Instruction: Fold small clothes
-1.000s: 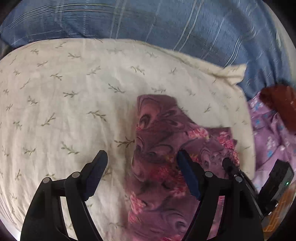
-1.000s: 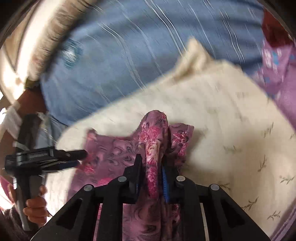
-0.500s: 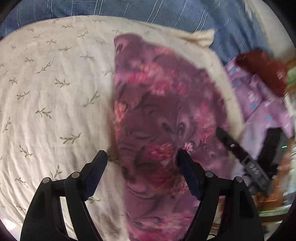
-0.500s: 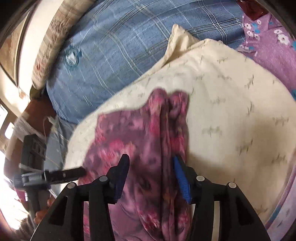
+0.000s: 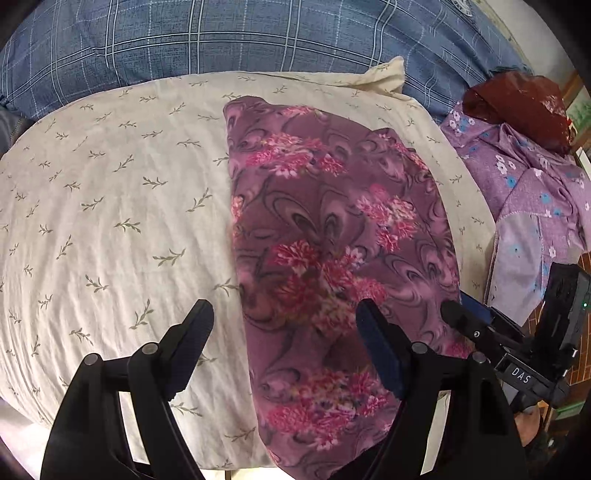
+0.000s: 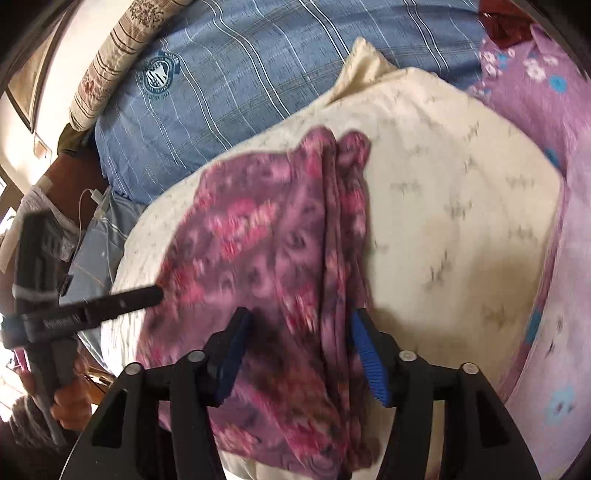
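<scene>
A purple cloth with pink flowers (image 5: 332, 251) lies folded in a long strip on a cream pillow with a leaf print (image 5: 110, 206). It also shows in the right wrist view (image 6: 273, 251), with its folded edges bunched on the right side. My left gripper (image 5: 284, 325) is open and empty, held above the near end of the cloth. My right gripper (image 6: 299, 328) is open and empty, also above the cloth. The right gripper shows at the cloth's right edge in the left wrist view (image 5: 476, 328). The left gripper shows at the cloth's left edge in the right wrist view (image 6: 122, 302).
A blue plaid sheet (image 5: 258, 33) covers the bed behind the pillow. A lilac flowered garment (image 5: 535, 206) and a dark red cloth (image 5: 517, 107) lie to the right. A striped bolster (image 6: 118, 55) lies at the far left. A white cable (image 6: 92, 199) hangs by the bed.
My right gripper has let go of the cloth and opened. The cloth went from bunched and lifted to lying flat on the pillow. Both grippers have pulled back from it.
</scene>
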A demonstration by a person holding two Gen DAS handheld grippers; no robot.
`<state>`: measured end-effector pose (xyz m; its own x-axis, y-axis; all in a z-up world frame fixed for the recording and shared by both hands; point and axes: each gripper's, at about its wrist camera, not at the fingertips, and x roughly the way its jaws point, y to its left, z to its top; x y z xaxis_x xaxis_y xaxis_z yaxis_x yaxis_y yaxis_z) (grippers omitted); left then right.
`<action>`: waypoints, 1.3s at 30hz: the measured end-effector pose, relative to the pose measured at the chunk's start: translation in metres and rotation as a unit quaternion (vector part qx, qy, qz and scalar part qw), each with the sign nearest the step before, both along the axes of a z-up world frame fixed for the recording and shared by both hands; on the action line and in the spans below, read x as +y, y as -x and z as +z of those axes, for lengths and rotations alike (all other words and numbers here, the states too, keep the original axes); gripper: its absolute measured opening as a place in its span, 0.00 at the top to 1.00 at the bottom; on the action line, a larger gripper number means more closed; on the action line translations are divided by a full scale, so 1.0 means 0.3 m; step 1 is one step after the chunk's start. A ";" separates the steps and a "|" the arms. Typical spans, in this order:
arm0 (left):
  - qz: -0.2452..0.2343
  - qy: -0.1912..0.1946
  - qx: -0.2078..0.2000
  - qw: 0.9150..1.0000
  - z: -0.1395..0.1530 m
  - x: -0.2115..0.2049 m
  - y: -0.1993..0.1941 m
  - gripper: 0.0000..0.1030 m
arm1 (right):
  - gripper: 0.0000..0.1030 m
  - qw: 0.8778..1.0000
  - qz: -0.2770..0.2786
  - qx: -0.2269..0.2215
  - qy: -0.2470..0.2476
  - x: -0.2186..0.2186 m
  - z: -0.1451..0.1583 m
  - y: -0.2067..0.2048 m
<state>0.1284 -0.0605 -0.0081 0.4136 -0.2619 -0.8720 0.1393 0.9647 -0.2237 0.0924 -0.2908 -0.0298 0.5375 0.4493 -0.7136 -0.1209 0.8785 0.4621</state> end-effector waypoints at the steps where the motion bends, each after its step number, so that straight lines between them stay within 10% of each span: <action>1: -0.001 -0.001 0.001 1.000 0.002 0.004 0.006 0.22 | 0.37 1.000 -0.003 0.002 -0.003 -0.007 -0.002 0.007; 24: 0.052 0.064 0.027 0.996 0.014 0.152 -0.091 0.22 | 0.37 0.999 -0.013 -0.025 -0.021 0.021 0.093 -0.195; 26: 0.057 0.080 0.050 0.994 -0.006 0.153 -0.122 0.22 | 0.42 1.000 -0.014 -0.014 -0.023 0.037 0.076 -0.260; 30: 0.053 0.099 0.079 0.991 -0.044 0.121 -0.149 0.22 | 0.93 1.000 -0.005 -0.008 0.006 0.064 0.073 -0.325; 39: 0.010 0.111 0.092 0.989 -0.054 0.126 0.008 0.22 | 0.84 1.000 0.007 -0.018 -0.009 -0.036 0.079 -0.191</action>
<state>0.1261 -0.0227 -0.0243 0.2594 -0.4497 -0.8547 0.0585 0.8907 -0.4509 0.1496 -0.3016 -0.0062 0.5563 0.4699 -0.6854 -0.1502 0.8680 0.4732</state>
